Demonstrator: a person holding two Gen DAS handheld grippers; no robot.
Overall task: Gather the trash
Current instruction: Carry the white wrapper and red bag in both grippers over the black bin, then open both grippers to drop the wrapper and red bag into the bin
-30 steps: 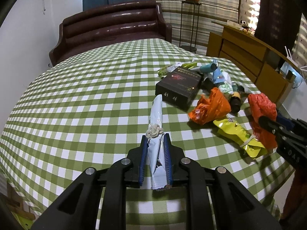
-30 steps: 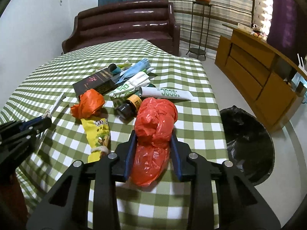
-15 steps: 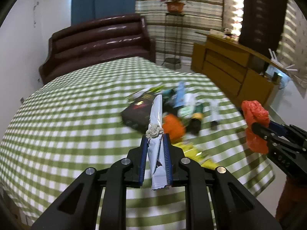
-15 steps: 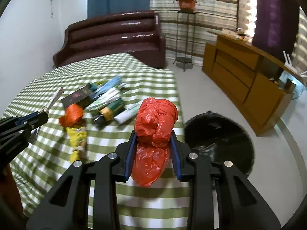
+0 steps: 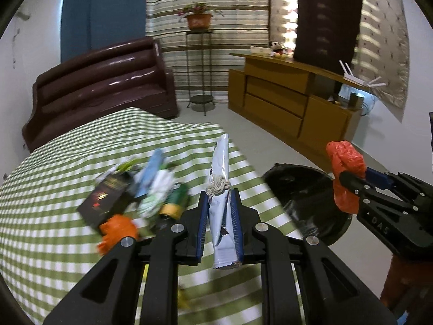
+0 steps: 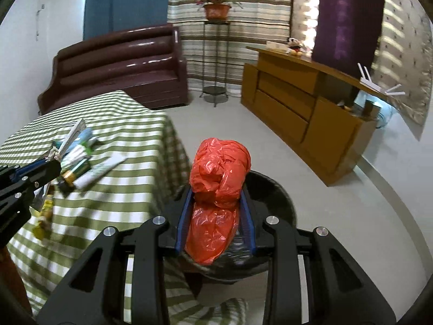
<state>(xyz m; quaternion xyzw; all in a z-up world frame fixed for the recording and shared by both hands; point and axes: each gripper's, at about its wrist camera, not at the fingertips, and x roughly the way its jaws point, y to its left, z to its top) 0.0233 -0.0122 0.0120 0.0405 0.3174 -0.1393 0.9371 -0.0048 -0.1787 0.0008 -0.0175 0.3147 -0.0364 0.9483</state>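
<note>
Motion blur smeared the litter pile (image 5: pixel 140 195) on the checked bench (image 5: pixel 54 189), so its pieces could not be counted. The left tongs (image 5: pixel 219 216) clamped one silvery wrapper (image 5: pixel 221 178), long axis pointing away. The right tongs (image 6: pixel 215 211) pinched one red bag (image 6: pixel 217 181) above one black bin (image 6: pixel 281 203).

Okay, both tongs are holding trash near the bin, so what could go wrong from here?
The left tongs grip the long white wrapper low down while over the table, not the black bin; released now, it would likely miss. The red plastic bag in the right tongs is bulky and could snag on a pad.
</note>
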